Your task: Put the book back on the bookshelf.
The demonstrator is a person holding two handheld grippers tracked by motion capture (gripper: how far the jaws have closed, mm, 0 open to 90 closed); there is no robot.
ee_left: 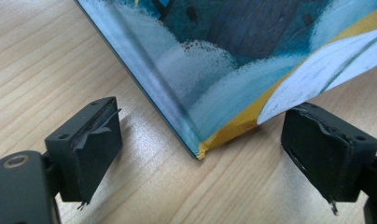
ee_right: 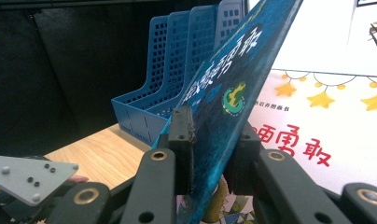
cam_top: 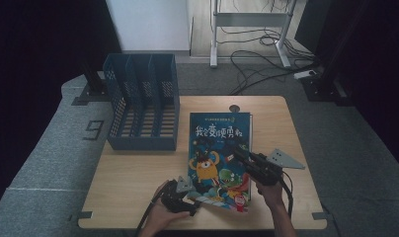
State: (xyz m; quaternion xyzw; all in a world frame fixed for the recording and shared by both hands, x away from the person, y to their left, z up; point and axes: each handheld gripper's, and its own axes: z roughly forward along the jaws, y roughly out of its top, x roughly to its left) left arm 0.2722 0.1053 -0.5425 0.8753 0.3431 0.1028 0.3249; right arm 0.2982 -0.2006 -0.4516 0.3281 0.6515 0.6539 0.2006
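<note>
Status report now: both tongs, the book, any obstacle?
Right tongs shut on book cover, lifted. Left tongs open at book corner. Blue file rack stands apart, behind-left.

Dim, dark-edged high view; sharp gripper views, glare from bright background upper right.

Book: the corner of my book [ee_left: 233,74] sits on the wooden table [ee_left: 46,60].
My left gripper [ee_left: 203,154]: jaws wide apart, one each side of the corner, not touching it.
</note>
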